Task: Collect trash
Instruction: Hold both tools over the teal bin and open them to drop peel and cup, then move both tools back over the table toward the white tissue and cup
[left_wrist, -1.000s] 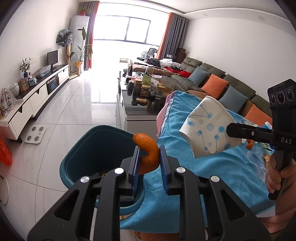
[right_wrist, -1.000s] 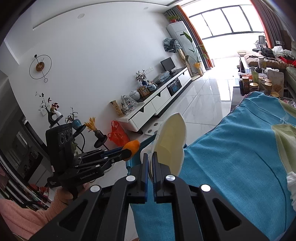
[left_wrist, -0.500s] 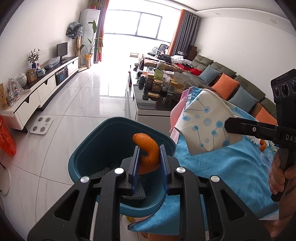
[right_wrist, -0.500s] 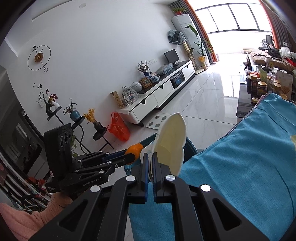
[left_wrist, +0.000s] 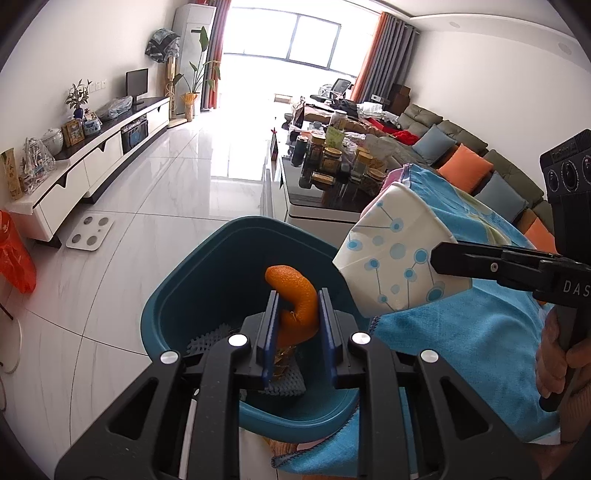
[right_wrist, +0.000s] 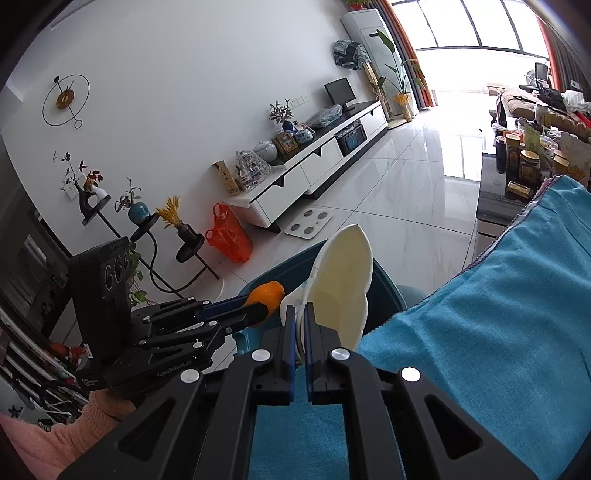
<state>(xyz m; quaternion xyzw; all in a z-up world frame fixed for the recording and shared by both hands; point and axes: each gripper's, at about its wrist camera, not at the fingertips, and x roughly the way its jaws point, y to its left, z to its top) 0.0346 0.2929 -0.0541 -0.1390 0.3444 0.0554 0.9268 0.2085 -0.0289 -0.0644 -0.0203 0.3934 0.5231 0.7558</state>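
Left gripper (left_wrist: 297, 322) jaws clamp orange peel (left_wrist: 295, 301) above teal bin (left_wrist: 192, 295); right gripper (right_wrist: 300, 325) jaws pinch flattened paper cup (right_wrist: 343, 291) beside it.

Left gripper (left_wrist: 298, 314): black plastic frame is showing two long arms with triangular cut-outs, four round silver screw heads across the linkage, and flat blue pads (left_wrist: 269, 332) lining the fingers. Seen from the right wrist view, its rear block is carrying three round dials and small white lettering on the base plate.

Right gripper (right_wrist: 300, 325): same black build, silver screws, blue pads. From the left wrist view, white letters "DAS" are showing on its side.

Person is wearing a pink knitted sleeve (right_wrist: 44, 439) on the left arm.
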